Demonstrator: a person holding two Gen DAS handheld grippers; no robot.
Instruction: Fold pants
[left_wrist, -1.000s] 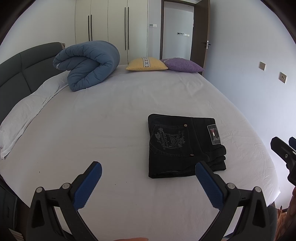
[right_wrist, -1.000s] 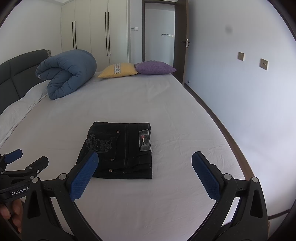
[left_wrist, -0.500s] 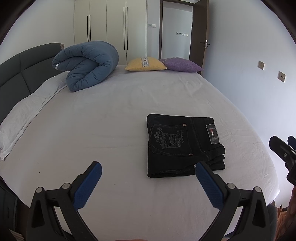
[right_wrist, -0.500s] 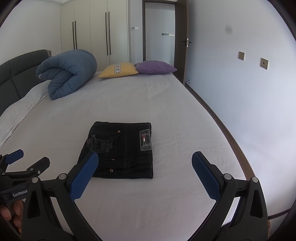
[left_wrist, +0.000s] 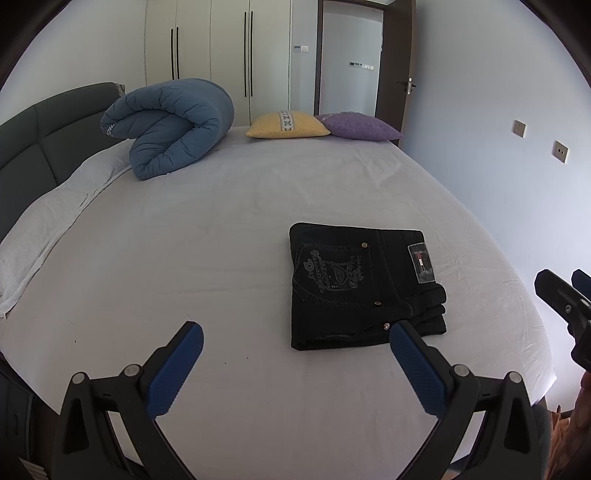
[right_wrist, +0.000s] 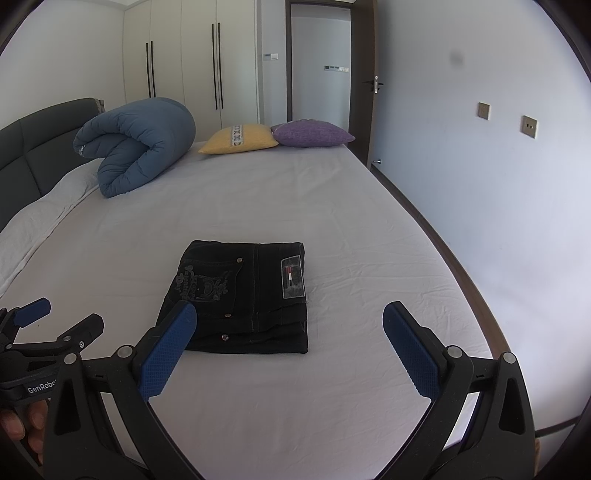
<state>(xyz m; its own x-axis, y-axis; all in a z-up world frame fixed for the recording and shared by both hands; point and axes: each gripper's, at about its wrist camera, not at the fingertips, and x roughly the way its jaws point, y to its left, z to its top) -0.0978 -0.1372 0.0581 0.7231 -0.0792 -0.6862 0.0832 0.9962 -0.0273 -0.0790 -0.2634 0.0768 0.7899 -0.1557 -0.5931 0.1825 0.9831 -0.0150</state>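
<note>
Black jeans (left_wrist: 362, 288) lie folded into a compact rectangle on the white bed sheet, back pocket embroidery and a label patch facing up; they also show in the right wrist view (right_wrist: 243, 295). My left gripper (left_wrist: 295, 354) is open and empty, held above the sheet in front of the jeans and to their left. My right gripper (right_wrist: 288, 339) is open and empty, in front of the jeans and to their right. The right gripper shows at the left wrist view's right edge (left_wrist: 565, 295), and the left gripper at the right wrist view's left edge (right_wrist: 48, 325).
A rolled blue duvet (left_wrist: 170, 129) lies at the far left of the bed. A yellow pillow (left_wrist: 288, 125) and a purple pillow (left_wrist: 358, 127) sit at the far edge. A grey headboard (left_wrist: 48, 136) runs along the left. A wall (right_wrist: 498, 184) stands close on the right.
Both grippers have drawn back slightly from the jeans and stay open. The folded jeans have not moved.
</note>
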